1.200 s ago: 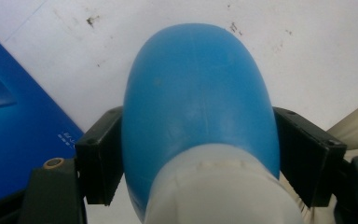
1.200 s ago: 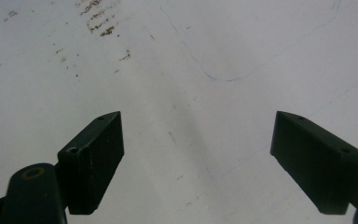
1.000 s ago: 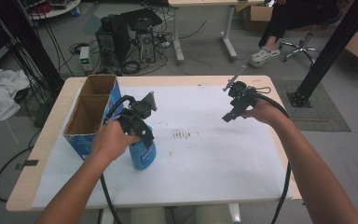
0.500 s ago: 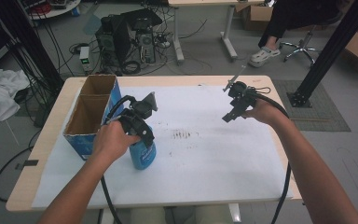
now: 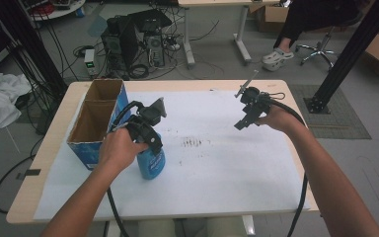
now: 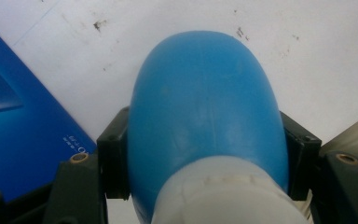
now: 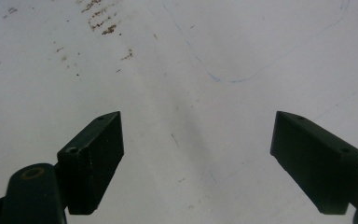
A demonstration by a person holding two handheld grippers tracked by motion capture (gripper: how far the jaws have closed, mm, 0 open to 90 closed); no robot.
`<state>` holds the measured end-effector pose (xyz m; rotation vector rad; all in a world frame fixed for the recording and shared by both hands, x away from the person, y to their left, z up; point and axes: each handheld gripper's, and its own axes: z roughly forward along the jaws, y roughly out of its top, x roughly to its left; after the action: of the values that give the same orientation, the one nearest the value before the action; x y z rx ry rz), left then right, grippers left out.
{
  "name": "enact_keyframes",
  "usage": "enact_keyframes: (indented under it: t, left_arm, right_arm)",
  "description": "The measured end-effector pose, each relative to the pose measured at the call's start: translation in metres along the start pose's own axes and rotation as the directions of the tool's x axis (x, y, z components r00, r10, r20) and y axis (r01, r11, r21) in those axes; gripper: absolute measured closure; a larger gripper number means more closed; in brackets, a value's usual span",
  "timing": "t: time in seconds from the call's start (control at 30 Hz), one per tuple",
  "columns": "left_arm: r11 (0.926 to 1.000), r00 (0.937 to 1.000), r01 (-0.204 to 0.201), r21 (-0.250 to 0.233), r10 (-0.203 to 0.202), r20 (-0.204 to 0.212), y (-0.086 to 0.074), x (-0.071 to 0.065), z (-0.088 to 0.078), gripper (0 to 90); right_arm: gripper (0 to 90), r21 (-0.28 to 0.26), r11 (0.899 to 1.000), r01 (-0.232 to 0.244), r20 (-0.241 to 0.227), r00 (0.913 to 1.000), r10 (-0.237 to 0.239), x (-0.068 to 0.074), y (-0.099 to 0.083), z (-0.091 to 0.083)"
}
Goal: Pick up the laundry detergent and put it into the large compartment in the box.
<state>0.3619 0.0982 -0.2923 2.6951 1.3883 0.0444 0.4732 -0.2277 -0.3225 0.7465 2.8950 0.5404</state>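
1. The blue bottle point(image 5: 152, 163) stands upright on the white paper point(image 5: 217, 173) that covers the counter point(image 5: 54, 148), just beside the open cardboard box point(image 5: 96, 123).
2. The left gripper point(image 5: 145, 140) comes down from above; its jaws have just been closing and now press on both sides of the bottle point(image 6: 205, 107) just below its white neck point(image 6: 223, 191).
3. The right gripper point(image 5: 244, 121) hovers over bare paper well apart from the bottle, jaws spread wide with nothing between them.
4. The bottle looks like smooth, rounded plastic, so it will probably be slippery and may give a little under pressure; how full it is cannot be told, so its weight is uncertain.
5. The shoulder curves, so a hold there could slide upward. The straighter body lower down seems the safer place to take it.
6. The box at its side leaves little room on that flank.
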Motion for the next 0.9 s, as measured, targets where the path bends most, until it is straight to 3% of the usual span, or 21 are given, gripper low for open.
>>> enact_keyframes:
  t: [0.63,0.9]
  left_arm:
    - [0.9998,0.9998,-0.017,-0.012,0.017,0.003,0.000,-0.001,-0.001,37.5]
    - [0.9998,0.9997,0.002,-0.018,-0.001,0.026,-0.001,0.000,-0.020,37.5]
  right_arm:
    - [17.1,-0.007,1.000,0.001,-0.003,1.0000,-0.001,0.000,0.000,-0.001]
    - [17.1,-0.005,1.000,-0.002,-0.001,1.0000,0.002,-0.001,-0.001,-0.002]
